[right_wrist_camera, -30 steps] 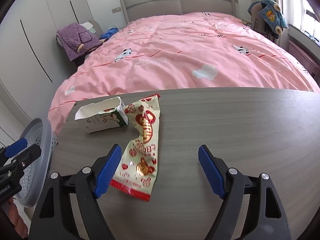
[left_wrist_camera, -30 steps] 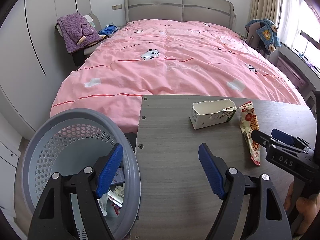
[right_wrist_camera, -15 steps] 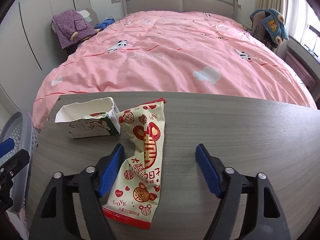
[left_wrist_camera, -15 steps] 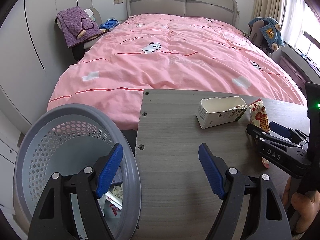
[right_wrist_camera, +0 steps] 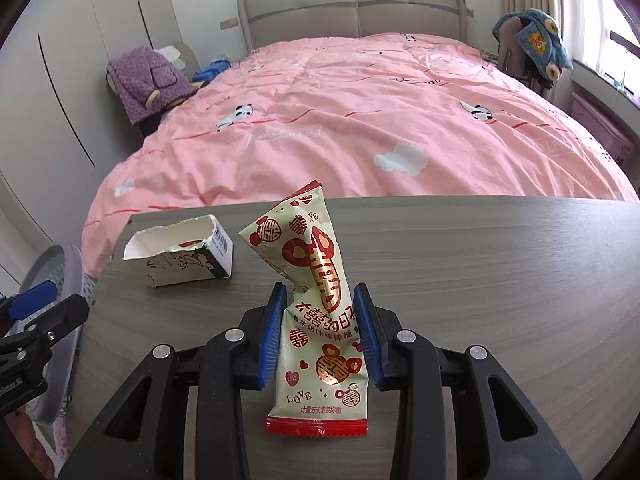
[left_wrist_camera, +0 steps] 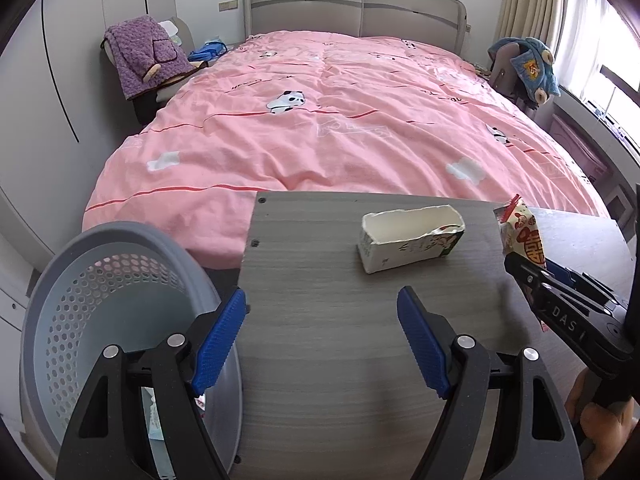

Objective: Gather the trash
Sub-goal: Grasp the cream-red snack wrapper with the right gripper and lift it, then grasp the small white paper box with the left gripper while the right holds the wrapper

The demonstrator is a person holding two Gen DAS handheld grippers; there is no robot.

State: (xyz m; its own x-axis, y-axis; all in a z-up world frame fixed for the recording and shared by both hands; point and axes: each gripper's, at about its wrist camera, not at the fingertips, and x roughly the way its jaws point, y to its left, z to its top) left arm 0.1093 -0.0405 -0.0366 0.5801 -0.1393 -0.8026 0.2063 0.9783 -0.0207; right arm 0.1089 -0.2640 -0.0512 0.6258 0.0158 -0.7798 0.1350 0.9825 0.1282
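Note:
My right gripper point(right_wrist_camera: 320, 320) is shut on a cream and red candy wrapper point(right_wrist_camera: 316, 280), whose top stands bent up off the grey table point(right_wrist_camera: 500, 280). The wrapper also shows in the left wrist view point(left_wrist_camera: 524, 236), with the right gripper point(left_wrist_camera: 536, 276) on it. A torn white carton point(right_wrist_camera: 180, 252) lies on its side left of the wrapper, also in the left wrist view point(left_wrist_camera: 412, 240). My left gripper point(left_wrist_camera: 320, 336) is open and empty over the table's left edge, beside the grey perforated basket point(left_wrist_camera: 80, 320).
The basket point(right_wrist_camera: 60, 264) stands on the floor left of the table and holds some trash at its bottom. A bed with a pink duvet point(left_wrist_camera: 340, 120) lies just beyond the table's far edge. Chairs with clothes stand at both sides of the bed.
My right gripper has moved forward and shut on the wrapper, which now crumples and stands up. My left gripper has shifted slightly; it stays open.

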